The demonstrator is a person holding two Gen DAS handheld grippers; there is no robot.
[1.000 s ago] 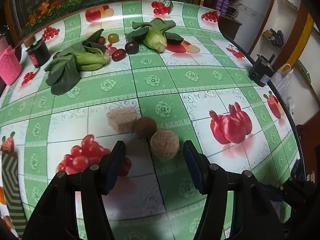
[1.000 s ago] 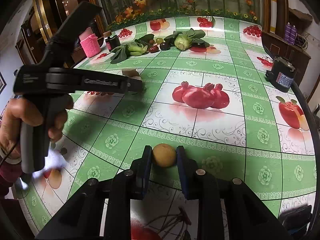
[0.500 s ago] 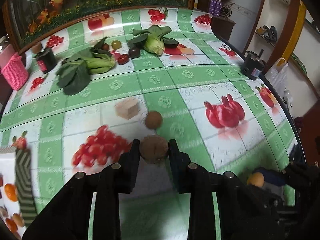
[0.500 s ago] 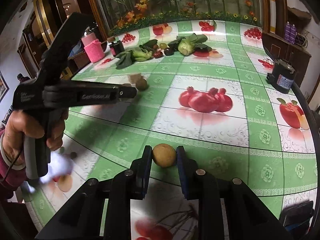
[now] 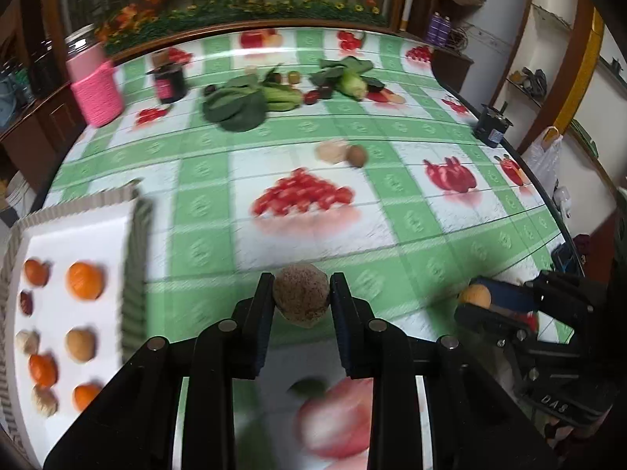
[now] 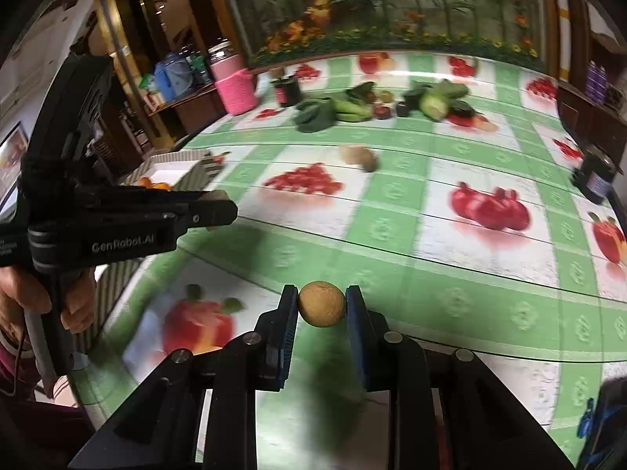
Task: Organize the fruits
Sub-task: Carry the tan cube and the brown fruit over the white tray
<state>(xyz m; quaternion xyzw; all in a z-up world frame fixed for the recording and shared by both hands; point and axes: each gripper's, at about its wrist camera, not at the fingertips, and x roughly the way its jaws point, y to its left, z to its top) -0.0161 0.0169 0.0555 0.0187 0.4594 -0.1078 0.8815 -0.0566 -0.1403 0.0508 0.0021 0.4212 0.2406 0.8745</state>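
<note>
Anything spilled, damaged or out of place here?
Nothing stands out. Each tongs grips one round fruit cleanly, and the fruits in the white tray sit in tidy rows; motion blur hides finer detail.

Landmark: the white tray [image 5: 74,231]. We lose its left and bottom edges past the frame border in the left wrist view; in the right wrist view the left gripper [image 6: 219,211] covers most of it. Fruits inside it are smeared; we cannot name the small pale ones [image 5: 44,400]. Far beyond the tray, two brown lumps [image 5: 341,152] blur together, kind unclear. Farther still, leafy greens [image 5: 239,105] and small dark fruits [image 5: 317,94] are too soft to sort. The label on the dark jar [image 5: 169,84], beyond the tray, is unreadable.
</note>
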